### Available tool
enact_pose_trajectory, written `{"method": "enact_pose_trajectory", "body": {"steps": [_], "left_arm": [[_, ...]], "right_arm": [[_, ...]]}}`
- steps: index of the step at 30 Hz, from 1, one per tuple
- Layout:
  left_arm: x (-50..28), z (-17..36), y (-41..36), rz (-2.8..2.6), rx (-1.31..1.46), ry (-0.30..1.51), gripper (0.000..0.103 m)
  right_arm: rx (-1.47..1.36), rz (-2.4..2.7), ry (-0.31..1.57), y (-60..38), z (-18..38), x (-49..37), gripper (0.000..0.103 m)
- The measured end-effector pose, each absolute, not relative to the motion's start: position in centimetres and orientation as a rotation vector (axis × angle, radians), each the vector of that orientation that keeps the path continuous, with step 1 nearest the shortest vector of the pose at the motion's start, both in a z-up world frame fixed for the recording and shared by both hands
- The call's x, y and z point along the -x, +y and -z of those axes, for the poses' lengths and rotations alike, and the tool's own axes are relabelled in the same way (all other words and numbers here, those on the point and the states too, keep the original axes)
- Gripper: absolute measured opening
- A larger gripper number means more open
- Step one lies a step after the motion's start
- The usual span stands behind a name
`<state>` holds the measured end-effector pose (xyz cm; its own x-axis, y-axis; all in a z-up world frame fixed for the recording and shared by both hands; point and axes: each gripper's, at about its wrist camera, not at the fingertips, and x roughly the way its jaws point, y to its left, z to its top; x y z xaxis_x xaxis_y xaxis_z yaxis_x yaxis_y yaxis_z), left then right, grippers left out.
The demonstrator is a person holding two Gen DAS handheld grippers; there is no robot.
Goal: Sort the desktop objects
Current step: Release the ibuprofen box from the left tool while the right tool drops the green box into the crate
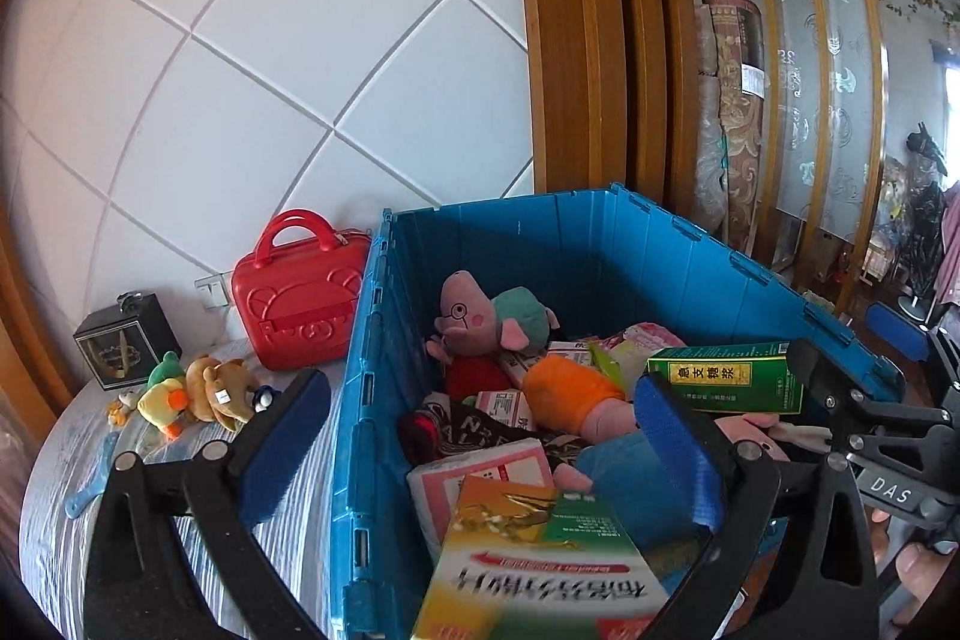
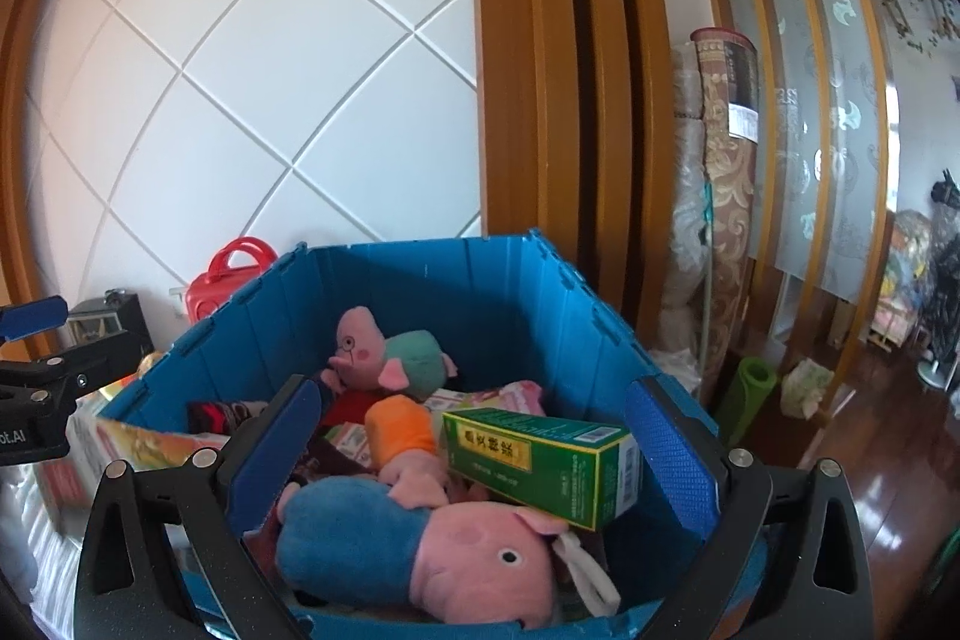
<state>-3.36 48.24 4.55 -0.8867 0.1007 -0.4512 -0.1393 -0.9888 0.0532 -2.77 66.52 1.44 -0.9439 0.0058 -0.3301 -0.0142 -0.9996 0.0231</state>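
Note:
A blue crate [image 1: 510,244] [image 2: 432,292] holds plush pigs and several medicine boxes. My left gripper [image 1: 480,391] is open: one pad is outside the crate's left wall and the other over its contents. A blurred orange, green and white box [image 1: 540,562] lies low between the fingers, clear of the left finger. My right gripper [image 2: 474,394] is open above the crate. Between its fingers a green box [image 2: 540,460] rests on a pig plush in blue [image 2: 420,550]. A pig plush with glasses [image 2: 384,352] lies further back. Each gripper also shows in the other's view, the right gripper [image 1: 852,346] and the left gripper [image 2: 60,340].
Left of the crate, the striped cloth bears a red toy case [image 1: 294,304], a black box [image 1: 126,346] and small plush toys [image 1: 192,388]. Behind are a white tiled wall, wooden frames and rolled carpets [image 2: 720,160]. A green roll [image 2: 750,388] stands on the floor.

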Motion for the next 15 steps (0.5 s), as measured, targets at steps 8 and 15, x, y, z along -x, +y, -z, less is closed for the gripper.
{"method": "enact_pose_trajectory", "body": {"steps": [8, 15], "left_arm": [[1.8, -2.9, 46.0, -2.943, 0.753, 0.092, 0.103], [0.5, -2.4, 40.4, -3.025, 0.79, 0.03, 0.103]], "right_arm": [[0.555, -3.111, 0.042, 65.8, -0.8, 2.2, 0.103], [0.588, -3.281, 0.005, 62.2, -1.0, 0.1, 0.103]]}}
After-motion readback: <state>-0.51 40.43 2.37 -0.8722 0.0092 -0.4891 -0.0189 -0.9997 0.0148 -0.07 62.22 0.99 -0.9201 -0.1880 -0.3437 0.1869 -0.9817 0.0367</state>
